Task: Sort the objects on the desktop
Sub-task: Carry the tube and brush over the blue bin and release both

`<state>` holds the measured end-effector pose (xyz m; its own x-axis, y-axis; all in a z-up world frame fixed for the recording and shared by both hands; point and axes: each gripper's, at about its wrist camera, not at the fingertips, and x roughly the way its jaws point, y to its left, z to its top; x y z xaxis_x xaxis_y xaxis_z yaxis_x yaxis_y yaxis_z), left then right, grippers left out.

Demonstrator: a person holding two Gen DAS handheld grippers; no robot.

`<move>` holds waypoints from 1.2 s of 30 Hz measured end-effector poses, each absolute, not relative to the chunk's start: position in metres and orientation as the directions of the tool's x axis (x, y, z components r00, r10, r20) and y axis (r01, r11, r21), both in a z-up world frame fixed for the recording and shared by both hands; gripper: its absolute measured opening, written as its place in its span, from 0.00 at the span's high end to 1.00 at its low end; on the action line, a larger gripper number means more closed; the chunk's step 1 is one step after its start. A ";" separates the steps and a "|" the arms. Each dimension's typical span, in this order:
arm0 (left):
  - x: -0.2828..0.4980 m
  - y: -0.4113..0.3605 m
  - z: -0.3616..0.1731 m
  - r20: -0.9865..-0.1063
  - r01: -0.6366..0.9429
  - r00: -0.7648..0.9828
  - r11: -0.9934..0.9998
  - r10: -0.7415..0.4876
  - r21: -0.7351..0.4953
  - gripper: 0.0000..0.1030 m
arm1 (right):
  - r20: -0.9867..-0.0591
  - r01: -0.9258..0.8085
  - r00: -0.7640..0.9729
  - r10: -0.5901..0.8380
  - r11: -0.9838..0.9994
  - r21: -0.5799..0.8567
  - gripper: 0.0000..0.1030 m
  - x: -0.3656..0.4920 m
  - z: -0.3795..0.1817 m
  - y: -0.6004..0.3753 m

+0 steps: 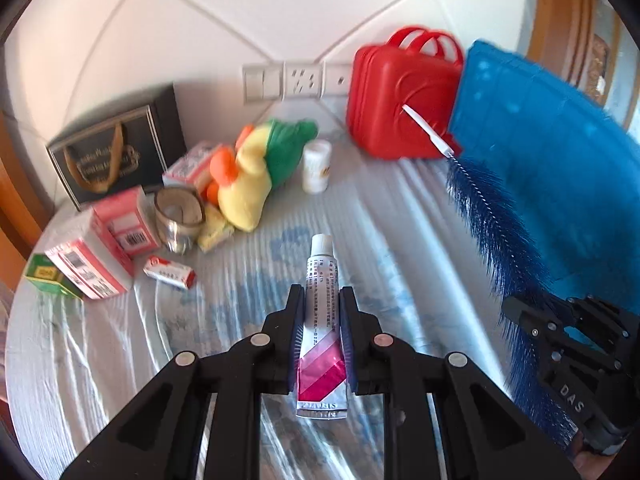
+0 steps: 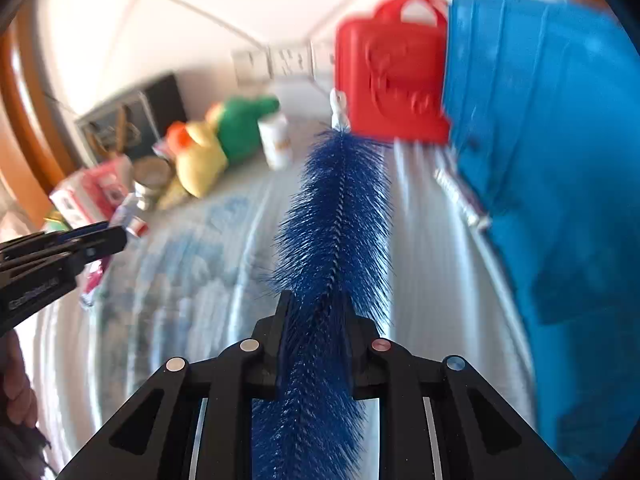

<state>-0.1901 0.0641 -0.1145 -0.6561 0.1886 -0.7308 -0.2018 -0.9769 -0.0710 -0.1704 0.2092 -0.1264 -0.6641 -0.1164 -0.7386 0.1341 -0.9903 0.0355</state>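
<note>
My left gripper is shut on a silver tube with pink stripes and a white cap, held above the cloth-covered table. In the right wrist view, my right gripper is shut on a long blue bottle brush, its bristles squeezed between the fingers and its white handle tip pointing away. The left wrist view shows the same brush rising at the right from the right gripper. The left gripper shows at the left edge of the right wrist view.
A blue bin stands at the right, a red plastic case behind it against the wall. At the back left lie a plush toy, a white bottle, a tape roll, pink boxes, a black box.
</note>
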 end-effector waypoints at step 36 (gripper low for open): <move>-0.098 0.463 0.067 -0.483 -0.631 -0.669 -0.775 0.565 -0.032 0.83 | -0.455 -0.254 -0.845 0.282 -0.959 -0.123 0.74 -0.042 0.119 0.547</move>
<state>-0.0979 0.4628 0.0668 -0.6692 0.5650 -0.4827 -0.6311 -0.7750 -0.0323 -0.0417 0.5468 0.1195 -0.8446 0.2822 -0.4550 -0.2543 -0.9593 -0.1231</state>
